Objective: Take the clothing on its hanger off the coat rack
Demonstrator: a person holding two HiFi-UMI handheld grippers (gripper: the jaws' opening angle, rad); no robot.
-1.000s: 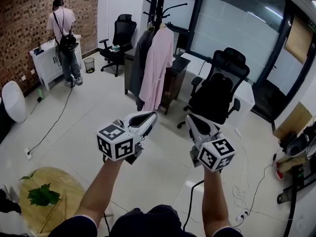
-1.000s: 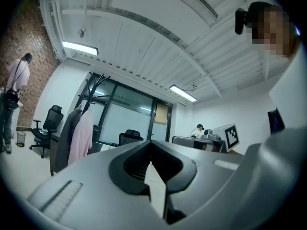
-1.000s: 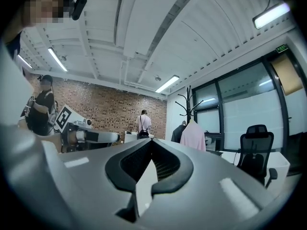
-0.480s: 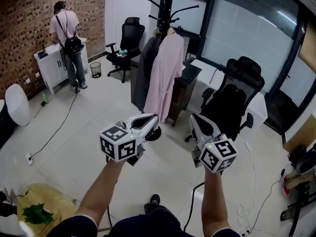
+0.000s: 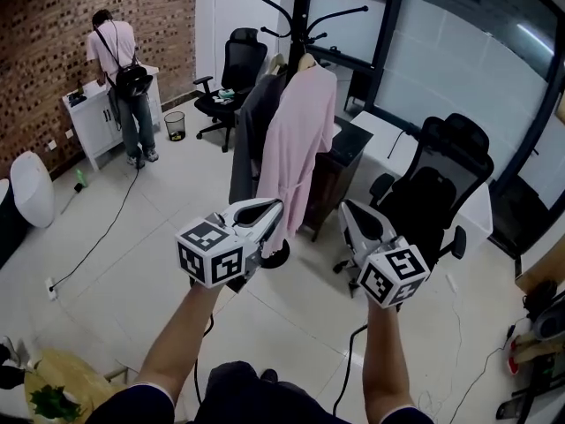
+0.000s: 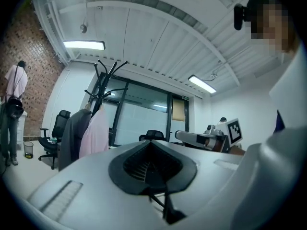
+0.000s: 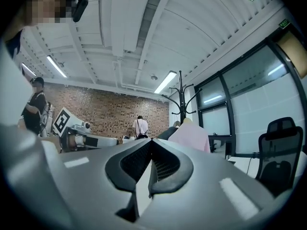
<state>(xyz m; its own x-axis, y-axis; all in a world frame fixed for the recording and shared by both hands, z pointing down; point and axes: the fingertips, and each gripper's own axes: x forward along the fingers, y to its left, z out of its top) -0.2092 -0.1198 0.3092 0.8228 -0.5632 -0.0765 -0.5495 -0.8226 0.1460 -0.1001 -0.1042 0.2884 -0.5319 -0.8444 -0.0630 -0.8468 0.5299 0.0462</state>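
A pink garment [image 5: 296, 148] hangs on a hanger from the black coat rack [image 5: 305, 11], and a grey garment [image 5: 247, 135] hangs beside it on the left. My left gripper [image 5: 267, 208] is held level and shut, with nothing in it, and it stays short of the pink garment's lower edge. The right gripper [image 5: 348, 210] is shut and empty too, and it points toward the rack from the right. In the left gripper view the pink garment [image 6: 96, 133] and the rack [image 6: 103, 78] stand ahead on the left. The pink garment [image 7: 192, 134] also shows in the right gripper view.
A black office chair [image 5: 433, 188] stands right of the rack and another chair [image 5: 237, 69] stands behind it. A dark cabinet [image 5: 340, 153] sits just behind the garments. A person [image 5: 119, 87] stands at a white cabinet by the brick wall. Cables [image 5: 97, 228] trail over the floor.
Both grippers have moved forward toward the coat rack, side by side and still shut. The rack and its garments now look nearer and larger.
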